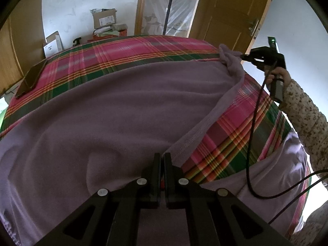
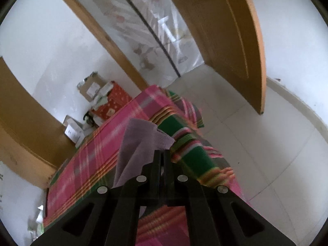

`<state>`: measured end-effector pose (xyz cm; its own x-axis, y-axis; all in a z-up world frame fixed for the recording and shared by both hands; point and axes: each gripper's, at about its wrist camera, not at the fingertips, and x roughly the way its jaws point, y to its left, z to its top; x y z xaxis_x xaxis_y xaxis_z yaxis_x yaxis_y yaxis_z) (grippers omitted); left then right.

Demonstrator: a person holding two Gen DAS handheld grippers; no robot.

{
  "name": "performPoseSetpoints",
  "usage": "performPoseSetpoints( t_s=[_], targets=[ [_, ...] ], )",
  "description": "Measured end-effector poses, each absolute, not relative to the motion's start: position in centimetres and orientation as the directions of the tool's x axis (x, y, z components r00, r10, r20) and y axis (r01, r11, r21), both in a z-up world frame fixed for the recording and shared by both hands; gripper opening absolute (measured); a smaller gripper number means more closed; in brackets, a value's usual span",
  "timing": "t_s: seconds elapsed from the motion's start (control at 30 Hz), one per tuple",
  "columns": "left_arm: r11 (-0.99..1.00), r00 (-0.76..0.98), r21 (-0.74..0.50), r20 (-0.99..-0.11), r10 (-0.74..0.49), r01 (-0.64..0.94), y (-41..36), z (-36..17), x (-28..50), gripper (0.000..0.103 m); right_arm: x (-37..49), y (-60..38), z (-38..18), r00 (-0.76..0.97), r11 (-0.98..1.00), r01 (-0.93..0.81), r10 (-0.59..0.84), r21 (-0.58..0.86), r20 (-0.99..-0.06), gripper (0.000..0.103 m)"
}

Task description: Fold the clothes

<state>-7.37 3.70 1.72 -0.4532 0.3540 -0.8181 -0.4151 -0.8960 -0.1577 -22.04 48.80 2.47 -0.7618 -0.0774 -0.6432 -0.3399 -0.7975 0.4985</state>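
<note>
Left hand-held gripper (image 1: 162, 157) is clamped on the near edge of the purple garment (image 1: 114, 110), which lies spread over the plaid bed (image 1: 131, 47). Right hand-held gripper (image 2: 162, 153) is clamped on the garment's far corner, lifted off the bed. A phone (image 1: 30, 78) lies near the bed's left edge.

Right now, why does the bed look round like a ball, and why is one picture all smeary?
Left wrist view: the fisheye lens bulges the plaid bedspread and purple garment, but it is sharp. Right wrist view: the bedspread stripes are smeared by motion blur; the door curves from the same lens.
</note>
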Motion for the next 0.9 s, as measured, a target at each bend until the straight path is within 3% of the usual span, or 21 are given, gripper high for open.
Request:
performPoseSetpoints(
  t_s=[0.3,0.9],
  targets=[
    [-0.884,-0.461,-0.140,-0.811,0.361,-0.447,4.4,2.4,-6.5,0.002,-16.5,51.4,4.5,-0.795,-0.779,-0.375,-0.009,0.503,-0.607,0.002],
    [-0.857,-0.428,-0.140,-0.819,0.382,-0.496,5.2,2.7,-4.9,0.002,-11.7,53.8,2.1,-0.751,-0.743,-0.469,0.051,0.478,-0.658,0.002]
  ],
)
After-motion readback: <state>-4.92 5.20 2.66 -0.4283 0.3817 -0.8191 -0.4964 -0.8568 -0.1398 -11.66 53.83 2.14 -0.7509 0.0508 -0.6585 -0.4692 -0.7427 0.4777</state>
